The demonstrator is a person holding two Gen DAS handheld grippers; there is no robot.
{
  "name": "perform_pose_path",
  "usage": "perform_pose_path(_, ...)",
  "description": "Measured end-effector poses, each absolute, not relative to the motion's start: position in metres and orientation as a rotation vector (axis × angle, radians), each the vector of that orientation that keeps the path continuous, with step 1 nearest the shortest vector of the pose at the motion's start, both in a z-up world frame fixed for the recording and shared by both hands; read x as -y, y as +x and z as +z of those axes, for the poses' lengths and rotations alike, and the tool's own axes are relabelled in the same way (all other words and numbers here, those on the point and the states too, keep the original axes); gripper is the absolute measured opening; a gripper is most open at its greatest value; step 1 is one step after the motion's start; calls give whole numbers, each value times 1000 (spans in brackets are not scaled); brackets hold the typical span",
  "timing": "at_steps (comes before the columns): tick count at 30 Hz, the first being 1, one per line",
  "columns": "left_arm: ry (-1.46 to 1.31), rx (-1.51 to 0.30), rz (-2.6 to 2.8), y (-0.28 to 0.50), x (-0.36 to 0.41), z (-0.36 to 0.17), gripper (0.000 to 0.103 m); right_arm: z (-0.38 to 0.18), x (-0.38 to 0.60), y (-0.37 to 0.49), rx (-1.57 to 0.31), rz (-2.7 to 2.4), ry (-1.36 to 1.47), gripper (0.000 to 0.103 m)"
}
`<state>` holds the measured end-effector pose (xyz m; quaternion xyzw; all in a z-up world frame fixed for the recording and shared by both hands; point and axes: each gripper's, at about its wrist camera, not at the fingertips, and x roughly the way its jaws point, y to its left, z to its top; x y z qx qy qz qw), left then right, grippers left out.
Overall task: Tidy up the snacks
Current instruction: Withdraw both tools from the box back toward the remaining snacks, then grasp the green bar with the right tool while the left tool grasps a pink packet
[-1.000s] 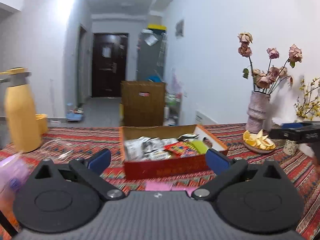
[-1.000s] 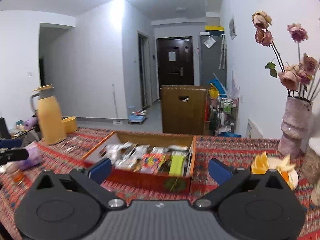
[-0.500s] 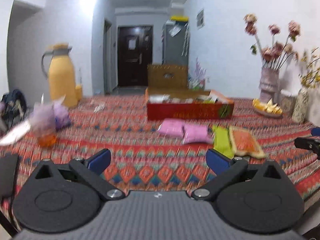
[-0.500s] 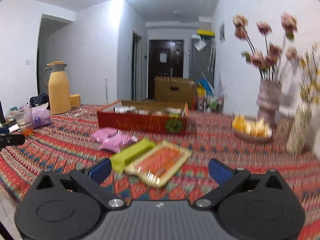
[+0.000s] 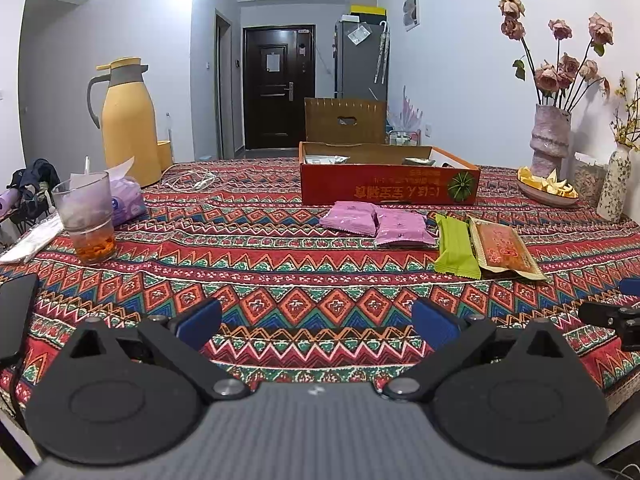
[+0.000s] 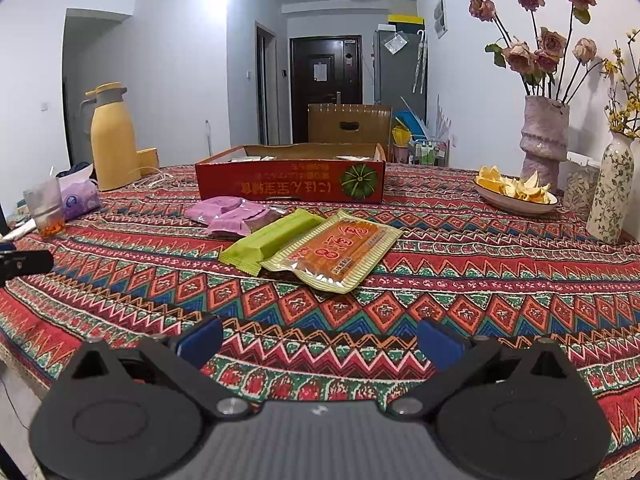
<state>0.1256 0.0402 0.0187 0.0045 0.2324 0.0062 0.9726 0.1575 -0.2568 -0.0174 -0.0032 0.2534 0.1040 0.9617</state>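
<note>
Only the left wrist view shows the dark flat phone (image 5: 16,312) at the bench's near-left edge, far left of the red cardboard snack box (image 5: 390,186). Both views show the clear glass of amber tea (image 5: 86,216) and yellow thermos jug (image 5: 126,120) left of the box. In front of the box lie two pink snack packets (image 5: 378,224), then a green wrapped bar (image 6: 272,240) touching an orange-and-yellow flat packet (image 6: 338,254). Right of the box sit a plate of orange peel (image 6: 516,194) and a pale vase of dried roses (image 6: 544,140); the right wrist view shows them larger.

The left hand-held gripper (image 5: 316,324) and right hand-held gripper (image 6: 318,338) hover low over the patterned bench (image 6: 500,280), level, fingers spread wide, holding nothing.
</note>
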Motion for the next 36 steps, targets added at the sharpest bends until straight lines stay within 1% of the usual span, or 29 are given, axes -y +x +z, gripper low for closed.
perform_pose_path(11,16,-517,-1,167,-39,11,103,-18,253,193,-549,244,34,103)
perform_pose_path(13,21,-519,-11,177,-39,10,103,-17,250,204,-560,259,49,99)
perform_pose_path(15,28,-516,-19,188,-39,10,103,-14,245,218,-572,276,52,83)
perform_pose_path(18,41,-504,-35,207,-39,12,103,-10,236,243,-590,296,52,73)
perform_pose_path(19,49,-496,-43,215,-39,13,103,-8,232,251,-591,306,54,71)
perform_pose_path(21,58,-482,-51,230,-39,15,103,-5,223,271,-597,327,60,62)
perform_pose_path(23,60,-478,-74,252,-40,17,103,-4,214,291,-605,339,57,57)
perform_pose_path(26,56,-480,-135,288,-39,21,102,-6,200,321,-625,352,44,55)
perform_pose_path(28,70,-484,-185,313,-35,20,98,-12,193,342,-665,343,42,55)
perform_pose_path(29,78,-494,-206,329,-31,18,98,-16,192,351,-680,343,57,55)
perform_pose_path(32,114,-531,-207,366,-21,8,91,-26,188,372,-722,330,68,55)
perform_pose_path(35,126,-569,-200,397,-19,-5,87,-29,181,376,-705,337,31,54)
perform_pose_path(36,121,-581,-200,405,-19,-9,83,-30,179,377,-700,336,12,54)
